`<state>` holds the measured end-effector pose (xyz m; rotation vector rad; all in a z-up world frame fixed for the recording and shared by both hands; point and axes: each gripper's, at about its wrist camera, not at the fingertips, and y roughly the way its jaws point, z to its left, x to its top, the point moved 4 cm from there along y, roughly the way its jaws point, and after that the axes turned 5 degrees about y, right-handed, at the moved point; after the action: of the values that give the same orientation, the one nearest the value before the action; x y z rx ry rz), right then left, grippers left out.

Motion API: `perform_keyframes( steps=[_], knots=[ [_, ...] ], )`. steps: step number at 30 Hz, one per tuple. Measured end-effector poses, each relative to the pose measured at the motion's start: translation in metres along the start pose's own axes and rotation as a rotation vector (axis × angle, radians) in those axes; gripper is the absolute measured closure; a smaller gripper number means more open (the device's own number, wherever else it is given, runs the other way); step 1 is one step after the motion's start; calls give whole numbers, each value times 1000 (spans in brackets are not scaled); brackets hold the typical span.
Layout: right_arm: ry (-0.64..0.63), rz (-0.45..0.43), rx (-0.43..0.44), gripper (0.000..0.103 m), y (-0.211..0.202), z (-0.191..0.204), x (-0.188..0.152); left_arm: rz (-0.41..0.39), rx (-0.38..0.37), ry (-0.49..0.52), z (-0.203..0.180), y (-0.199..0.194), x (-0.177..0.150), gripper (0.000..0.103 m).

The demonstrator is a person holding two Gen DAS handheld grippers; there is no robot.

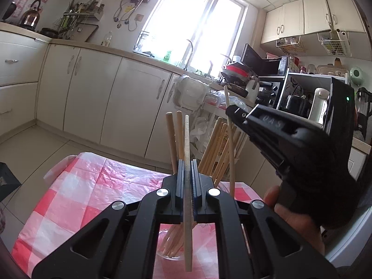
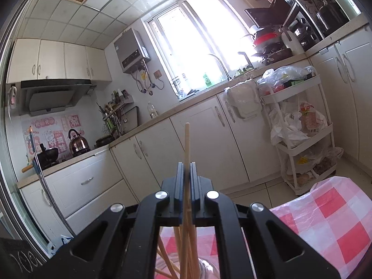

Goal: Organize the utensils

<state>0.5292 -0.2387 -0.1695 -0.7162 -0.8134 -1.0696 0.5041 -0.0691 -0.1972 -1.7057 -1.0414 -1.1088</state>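
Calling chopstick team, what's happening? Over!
Left gripper shut on one chopstick. Right gripper shut on another chopstick. Glass jar below, nothing blocking.

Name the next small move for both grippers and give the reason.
Probably lower each a little, then open: the left gripper and right gripper each pinch one upright chopstick above the clear jar already holding chopsticks, tips near its mouth.
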Motion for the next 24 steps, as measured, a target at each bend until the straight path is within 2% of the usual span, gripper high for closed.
perform_keyframes(
  steps=[4,5,7,9,11,14,17,19,22,24],
  knots=[
    [-77,80,32,95,-14,9,-11,-15,5,5,0,-5,-1,98],
    [-87,106,44,80,-17,11,-12,-17,8,3,1,-6,-1,98],
    [-84,120,75,66,-30,14,-6,-30,16,8,2,-9,0,98],
    [-52,167,110,66,-37,13,5,-44,16,11,1,-13,3,98],
    [31,240,162,66,-37,8,17,-58,12,24,-1,-20,6,98],
    [247,428,279,66,-24,-5,20,-91,3,47,-6,-36,11,98],
    [357,556,345,66,-12,-12,14,-119,-22,93,-16,-57,14,98],
    [435,614,414,66,-6,-13,11,-127,-46,137,-25,-68,15,98],
    [472,632,475,68,0,-9,9,-109,-80,182,-37,-76,11,98],
    [428,629,483,92,1,-3,11,-97,-90,202,-41,-78,6,98]
  ],
)
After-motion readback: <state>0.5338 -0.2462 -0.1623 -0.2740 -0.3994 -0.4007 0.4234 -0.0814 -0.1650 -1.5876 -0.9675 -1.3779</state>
